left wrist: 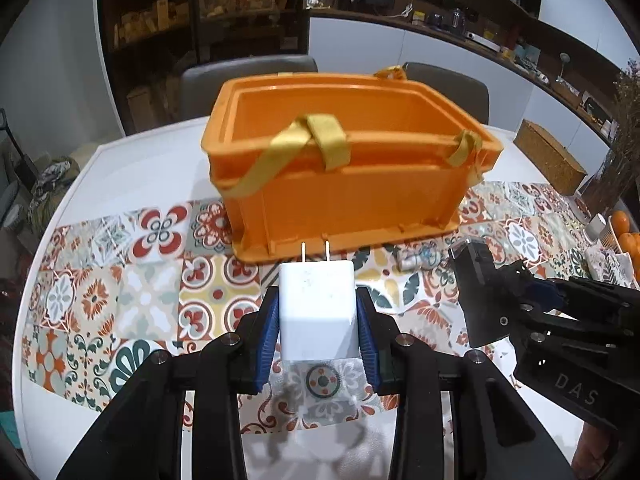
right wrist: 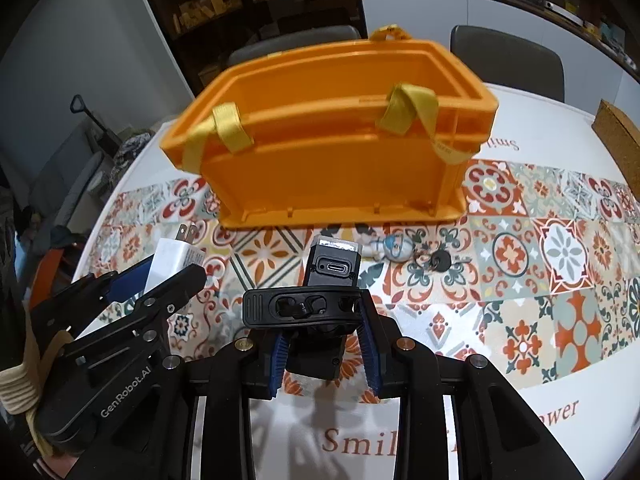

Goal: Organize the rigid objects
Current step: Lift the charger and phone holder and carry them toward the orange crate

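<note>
An orange plastic crate (left wrist: 340,184) with yellow straps stands on the patterned table runner; it also shows in the right wrist view (right wrist: 332,168). My left gripper (left wrist: 318,320) is shut on a white wall charger (left wrist: 318,312), prongs pointing at the crate, held above the table; the charger shows at the left of the right wrist view (right wrist: 176,260). My right gripper (right wrist: 326,344) is shut on a black device with a USB-C port (right wrist: 332,276), also seen in the left wrist view (left wrist: 478,292). Both grippers are in front of the crate.
A small white-and-blue figurine (right wrist: 394,248) and a black key on a ring (right wrist: 440,260) lie on the runner just before the crate. A cork box (left wrist: 550,160) and oranges (left wrist: 624,228) are at the right. Chairs stand behind the table.
</note>
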`<action>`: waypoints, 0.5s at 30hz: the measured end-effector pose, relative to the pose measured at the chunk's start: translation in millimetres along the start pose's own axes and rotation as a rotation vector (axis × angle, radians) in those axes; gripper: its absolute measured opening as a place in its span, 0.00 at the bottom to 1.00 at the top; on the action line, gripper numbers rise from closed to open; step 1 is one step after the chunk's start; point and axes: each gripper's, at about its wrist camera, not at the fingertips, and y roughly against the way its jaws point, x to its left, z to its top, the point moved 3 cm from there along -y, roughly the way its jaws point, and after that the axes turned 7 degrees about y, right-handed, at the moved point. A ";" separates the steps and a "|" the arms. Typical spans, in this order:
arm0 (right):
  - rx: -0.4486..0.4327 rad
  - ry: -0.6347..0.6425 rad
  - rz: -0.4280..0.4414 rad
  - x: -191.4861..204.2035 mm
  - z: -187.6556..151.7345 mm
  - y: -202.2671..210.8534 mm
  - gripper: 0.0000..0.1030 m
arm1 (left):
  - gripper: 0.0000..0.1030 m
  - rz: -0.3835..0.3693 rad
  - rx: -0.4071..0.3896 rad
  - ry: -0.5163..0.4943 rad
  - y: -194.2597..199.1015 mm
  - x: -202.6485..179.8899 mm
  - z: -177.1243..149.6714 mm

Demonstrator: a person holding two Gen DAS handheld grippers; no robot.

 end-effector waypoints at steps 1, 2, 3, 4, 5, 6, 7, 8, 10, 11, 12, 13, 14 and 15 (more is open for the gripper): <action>-0.004 -0.001 0.001 -0.3 1.6 2.4 0.31 | 0.35 0.004 -0.007 -0.003 2.3 -1.3 1.2; -0.010 0.000 0.003 -0.5 3.2 4.8 0.31 | 0.35 0.006 -0.012 -0.006 4.7 -2.5 3.3; -0.017 0.001 0.001 -0.8 4.9 7.3 0.31 | 0.35 0.005 -0.017 -0.007 6.7 -3.6 5.0; -0.023 0.001 -0.001 -1.1 6.4 9.7 0.31 | 0.35 0.008 -0.021 -0.008 9.0 -5.0 6.9; -0.028 0.001 0.001 -0.8 8.7 11.9 0.31 | 0.35 0.008 -0.025 -0.008 10.7 -5.5 8.6; -0.031 0.001 0.002 -1.0 9.4 13.6 0.31 | 0.35 0.007 -0.029 -0.007 12.1 -5.9 10.5; -0.035 0.000 0.004 -1.3 11.0 15.8 0.31 | 0.35 0.007 -0.031 -0.004 13.6 -6.3 12.3; -0.038 0.000 0.005 -1.3 12.2 17.4 0.31 | 0.35 0.005 -0.034 0.000 15.3 -6.5 14.4; -0.047 0.000 0.012 -1.6 15.6 21.2 0.31 | 0.35 -0.003 -0.038 0.008 18.9 -6.8 18.8; -0.051 0.000 0.014 -1.7 16.8 22.5 0.31 | 0.35 -0.005 -0.043 0.010 20.8 -7.1 21.2; -0.060 0.004 0.017 -1.2 19.6 25.5 0.31 | 0.35 -0.003 -0.047 0.010 22.0 -7.2 23.2; -0.067 0.006 0.017 -0.9 21.4 27.5 0.31 | 0.35 -0.001 -0.052 0.010 23.4 -7.6 25.1; -0.076 0.008 0.017 -0.6 23.6 29.8 0.31 | 0.35 -0.001 -0.058 0.010 25.2 -8.2 28.1; -0.083 0.011 0.016 -0.4 25.5 31.8 0.31 | 0.35 0.000 -0.061 0.011 26.5 -8.7 29.9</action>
